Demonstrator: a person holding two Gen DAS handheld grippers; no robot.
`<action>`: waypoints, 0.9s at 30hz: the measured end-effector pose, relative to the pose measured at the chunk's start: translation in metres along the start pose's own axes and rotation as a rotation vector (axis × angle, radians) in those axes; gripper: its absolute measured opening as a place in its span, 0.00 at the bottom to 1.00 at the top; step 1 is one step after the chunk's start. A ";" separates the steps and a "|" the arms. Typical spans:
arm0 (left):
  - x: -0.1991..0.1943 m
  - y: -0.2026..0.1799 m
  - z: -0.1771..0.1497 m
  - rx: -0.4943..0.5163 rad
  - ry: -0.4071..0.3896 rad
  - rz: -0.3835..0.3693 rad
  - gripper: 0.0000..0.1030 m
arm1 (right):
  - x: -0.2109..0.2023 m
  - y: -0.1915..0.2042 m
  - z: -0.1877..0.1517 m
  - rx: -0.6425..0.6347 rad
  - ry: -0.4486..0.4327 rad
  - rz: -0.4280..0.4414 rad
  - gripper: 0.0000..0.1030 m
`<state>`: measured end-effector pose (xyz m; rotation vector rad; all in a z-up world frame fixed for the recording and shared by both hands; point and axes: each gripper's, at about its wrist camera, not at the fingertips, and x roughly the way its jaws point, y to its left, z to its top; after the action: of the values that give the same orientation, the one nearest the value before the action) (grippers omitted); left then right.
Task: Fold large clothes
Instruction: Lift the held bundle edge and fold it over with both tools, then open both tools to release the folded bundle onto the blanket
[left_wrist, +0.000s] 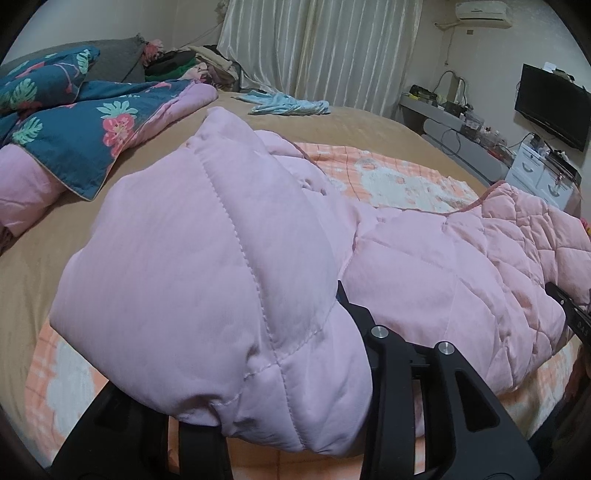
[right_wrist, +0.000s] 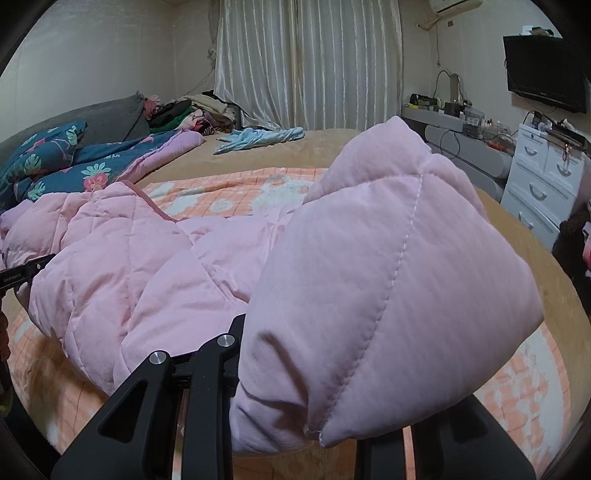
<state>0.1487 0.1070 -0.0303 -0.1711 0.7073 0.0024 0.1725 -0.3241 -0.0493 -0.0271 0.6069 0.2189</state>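
**Pink quilt held up by two corners over the bed**

The room is a bedroom: a white curtain (right_wrist: 306, 62) at the back, a TV (right_wrist: 546, 74) on the right wall, white drawers (right_wrist: 535, 177) beneath it. The bed (right_wrist: 369, 147), under a tan cover, fills most of both views, with a peach checked blanket (right_wrist: 229, 195) spread across its near part.

The quilt (left_wrist: 207, 258) is pink and puffy, stitched in diamonds. It lies across the peach blanket and sags between the two grippers. I judge it light, soft and bulky, inclined to billow rather than crease sharply. Corners and stitched edges give the firmest hold.

The left gripper (left_wrist: 295, 398) clamps one bunched corner; the right gripper (right_wrist: 295, 398) clamps another. Both fingertips are buried in the padding.

A blue floral duvet (left_wrist: 74, 125) and a pale blue cloth (left_wrist: 288, 105) lie well apart.
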 end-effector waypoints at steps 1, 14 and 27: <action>-0.001 0.001 -0.004 -0.005 0.003 -0.002 0.29 | -0.001 -0.002 -0.003 0.006 0.003 0.002 0.24; 0.016 0.021 -0.042 -0.097 0.042 -0.012 0.41 | 0.029 -0.029 -0.037 0.226 0.151 0.024 0.39; -0.003 0.033 -0.055 -0.153 0.086 -0.013 0.71 | 0.008 -0.064 -0.068 0.459 0.184 0.064 0.89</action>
<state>0.1088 0.1307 -0.0749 -0.3238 0.7917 0.0372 0.1541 -0.3911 -0.1121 0.4200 0.8307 0.1352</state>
